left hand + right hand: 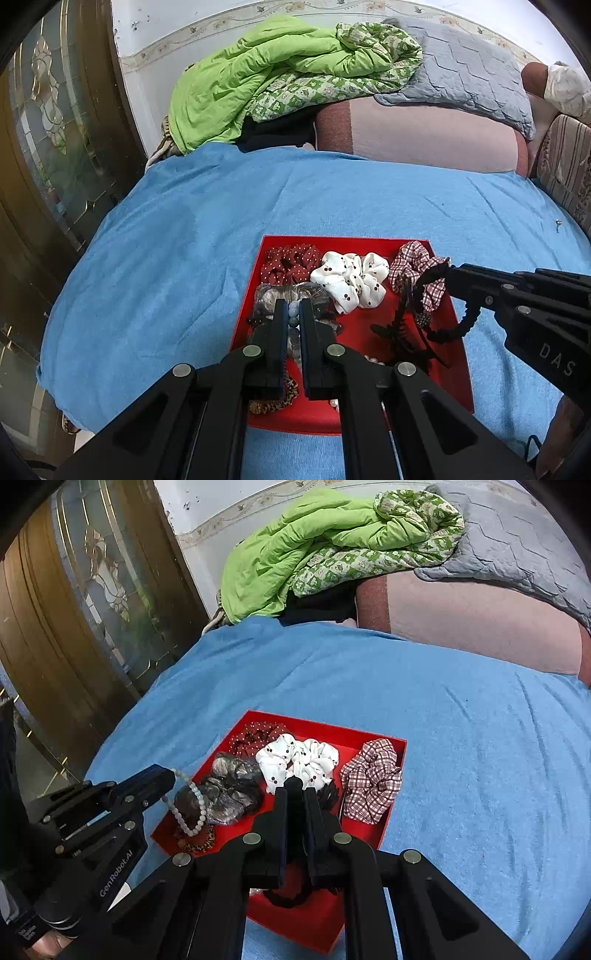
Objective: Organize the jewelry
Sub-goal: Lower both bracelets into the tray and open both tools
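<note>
Left gripper (293,306) clamps a pale bead bracelet (192,812) above the red tray (458,354). Right gripper (294,784) clamps a black hair clip (439,317) beside the checked scrunchie (371,779).

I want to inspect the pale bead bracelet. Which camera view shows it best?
The right wrist view: the bead bracelet hangs as a full loop from the left gripper. The left wrist view shows only a few beads between the fingers.

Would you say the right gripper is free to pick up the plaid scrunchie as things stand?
Probably not yet. The right gripper is shut on a black hair clip, so its jaws are occupied. The plaid scrunchie lies uncovered in the red tray, close by, once the clip is set down.
</note>
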`<state>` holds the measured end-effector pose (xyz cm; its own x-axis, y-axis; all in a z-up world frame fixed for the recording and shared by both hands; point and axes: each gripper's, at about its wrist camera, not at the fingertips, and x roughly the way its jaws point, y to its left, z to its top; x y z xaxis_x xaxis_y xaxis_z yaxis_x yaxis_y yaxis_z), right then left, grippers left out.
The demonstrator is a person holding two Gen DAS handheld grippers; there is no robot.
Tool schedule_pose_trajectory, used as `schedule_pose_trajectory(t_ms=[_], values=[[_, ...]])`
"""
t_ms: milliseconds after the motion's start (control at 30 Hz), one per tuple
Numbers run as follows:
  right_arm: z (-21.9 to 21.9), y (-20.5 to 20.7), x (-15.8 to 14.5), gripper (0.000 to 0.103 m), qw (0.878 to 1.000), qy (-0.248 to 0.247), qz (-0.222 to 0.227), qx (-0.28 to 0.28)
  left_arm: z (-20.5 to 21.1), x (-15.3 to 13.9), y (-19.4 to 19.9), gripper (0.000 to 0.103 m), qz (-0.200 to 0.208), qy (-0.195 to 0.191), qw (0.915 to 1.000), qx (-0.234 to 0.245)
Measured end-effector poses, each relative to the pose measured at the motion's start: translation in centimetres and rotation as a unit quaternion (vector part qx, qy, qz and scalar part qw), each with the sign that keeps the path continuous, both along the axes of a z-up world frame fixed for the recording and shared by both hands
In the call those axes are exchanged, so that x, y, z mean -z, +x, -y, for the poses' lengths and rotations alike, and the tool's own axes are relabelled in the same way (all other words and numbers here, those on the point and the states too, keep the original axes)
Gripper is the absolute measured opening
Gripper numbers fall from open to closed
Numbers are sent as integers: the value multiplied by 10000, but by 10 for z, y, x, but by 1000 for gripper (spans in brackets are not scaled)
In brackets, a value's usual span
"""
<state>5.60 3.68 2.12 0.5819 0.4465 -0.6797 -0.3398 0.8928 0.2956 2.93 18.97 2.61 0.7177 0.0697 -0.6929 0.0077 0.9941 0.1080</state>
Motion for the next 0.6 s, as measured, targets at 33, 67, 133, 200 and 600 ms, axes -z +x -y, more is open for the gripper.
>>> schedule_pose_trajectory(t_ms=[33,67,133,200,600], values=[[-1,2,0,10,10000,24,-18,-27,-3,-1,3,6,-11,-71,10000,4],[-3,4,0,10,10000,49,-36,-60,-5,-1,5,6,-22,-135,9999,1],[-6,8,0,10,9999,92,-49,-109,-11,-2,10,6,-35,-237,9997,-22],[-8,13,0,10,9997,156,-62,-148,-19,-3,15,6,-52,-395,9992,-37],[-25,42,40,10,9976,239,-620,-177,-25,45,27,6,-602,-642,9961,-100]])
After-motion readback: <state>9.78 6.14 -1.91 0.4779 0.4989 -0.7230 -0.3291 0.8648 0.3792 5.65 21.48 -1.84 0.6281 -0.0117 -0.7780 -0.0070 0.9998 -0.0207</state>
